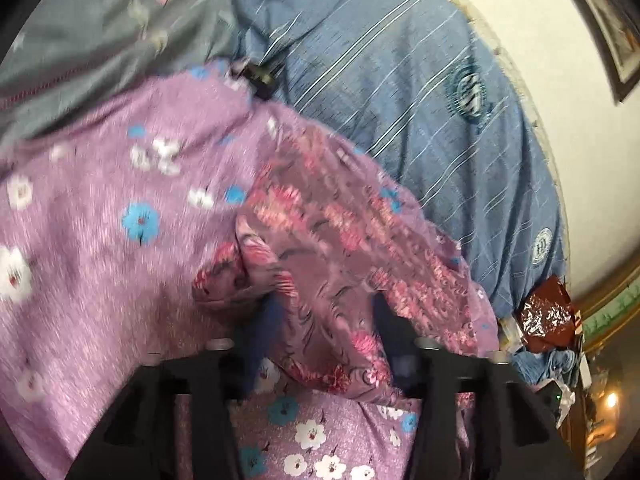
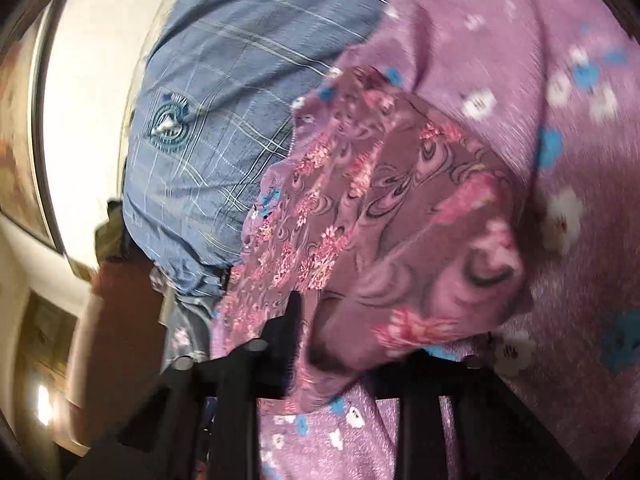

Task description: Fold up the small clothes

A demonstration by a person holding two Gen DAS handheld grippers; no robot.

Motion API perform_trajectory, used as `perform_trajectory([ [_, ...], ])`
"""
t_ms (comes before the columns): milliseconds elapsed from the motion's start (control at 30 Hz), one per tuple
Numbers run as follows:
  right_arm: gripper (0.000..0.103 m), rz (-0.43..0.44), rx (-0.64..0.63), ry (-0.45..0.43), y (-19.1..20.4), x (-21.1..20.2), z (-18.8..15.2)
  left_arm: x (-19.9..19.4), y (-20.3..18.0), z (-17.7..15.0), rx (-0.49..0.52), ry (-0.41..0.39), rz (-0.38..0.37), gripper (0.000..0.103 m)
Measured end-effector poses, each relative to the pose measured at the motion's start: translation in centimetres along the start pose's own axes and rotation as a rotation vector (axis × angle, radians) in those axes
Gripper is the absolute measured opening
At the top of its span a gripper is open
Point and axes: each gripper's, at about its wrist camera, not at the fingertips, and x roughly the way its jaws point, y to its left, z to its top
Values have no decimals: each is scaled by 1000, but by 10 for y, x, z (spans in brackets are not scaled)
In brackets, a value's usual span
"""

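Both grippers hold the pink garment (image 1: 340,240) over the purple sheet (image 1: 80,260). Left gripper (image 1: 324,320): cloth bunched between the fingers, seemingly clamped. Right gripper (image 2: 340,320): cloth drapes over the fingers, so its grip can't be confirmed. Garment sits dead centre in both views, blue blanket (image 1: 420,80) at 1 o'clock in left view. Risk: thin bunched fabric slips out mid-fold, leaving a skewed crease; motion blur suggests fast movement.

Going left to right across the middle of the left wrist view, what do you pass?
Lilac sheet with white and blue flowers → mauve floral garment, draped between the left gripper fingers → blue striped bedcover → pale wall.
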Motion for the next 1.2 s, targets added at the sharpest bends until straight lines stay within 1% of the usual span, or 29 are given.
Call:
perform_trajectory([
  [67,25,-16,16,21,-3,4,-1,7,6,-2,-53,30,24,69],
  [133,31,-30,53,45,-10,8,-2,15,10,-4,-98,63,47,70],
  [167,35,-29,72,59,-14,9,-3,16,10,-6,-105,60,46,70],
  [233,36,-22,78,61,-15,8,-4,14,3,-6,-87,45,60,70],
  [300,36,-23,47,52,-11,7,-5,17,-5,-7,-43,54,84,67],
  [333,36,-24,37,52,-10,7,-6,18,-8,-8,-35,48,87,53],
  [367,36,-29,25,57,-8,9,-8,19,-9,-7,-32,40,79,30],
  [400,36,-32,22,62,-8,10,-9,21,-12,-6,-23,40,74,22],
  [433,36,-34,23,69,-8,12,-10,22,-13,-4,-16,36,77,20],
  [533,36,-40,24,88,-8,16,-12,22,-10,-2,-33,24,63,21],
  [600,36,-39,28,86,-8,15,-13,26,-5,-4,-62,44,77,39],
  [633,36,-38,31,86,-9,15,-13,28,0,-5,-95,60,70,59],
  [667,36,-40,34,86,-9,16,-13,28,2,-6,-129,53,40,60],
  [700,37,-43,36,86,-9,16,-13,27,2,-6,-140,39,40,60],
  [733,41,-42,39,86,-10,17,-13,28,1,-5,-130,34,37,58],
  [767,43,-37,40,85,-9,18,-13,29,-2,-4,-111,31,38,56],
  [800,43,-39,32,79,-8,18,-13,29,-3,-4,-98,27,43,52],
  [833,43,-44,21,75,-7,19,-13,30,-4,-4,-90,24,47,34],
  [867,40,-47,6,65,-6,19,-13,31,-4,-4,-81,24,52,18],
  [900,35,-58,-8,55,-5,18,-13,32,-4,-3,-75,20,63,17],
  [933,13,-81,-27,41,-4,16,-13,31,-3,-3,-80,10,52,14],
  [967,8,-95,-42,30,-2,15,-13,29,-2,-2,-86,-2,39,11],
  [1033,7,-91,-66,2,2,8,-13,24,-5,-2,-64,-26,18,9],
  [1167,5,-140,-240,-99,32,-10,-20,9,-22,-5,47,-97,-25,7],
  [1200,5,-145,-266,-116,36,-13,-21,6,-23,-6,63,-110,-37,7],
])
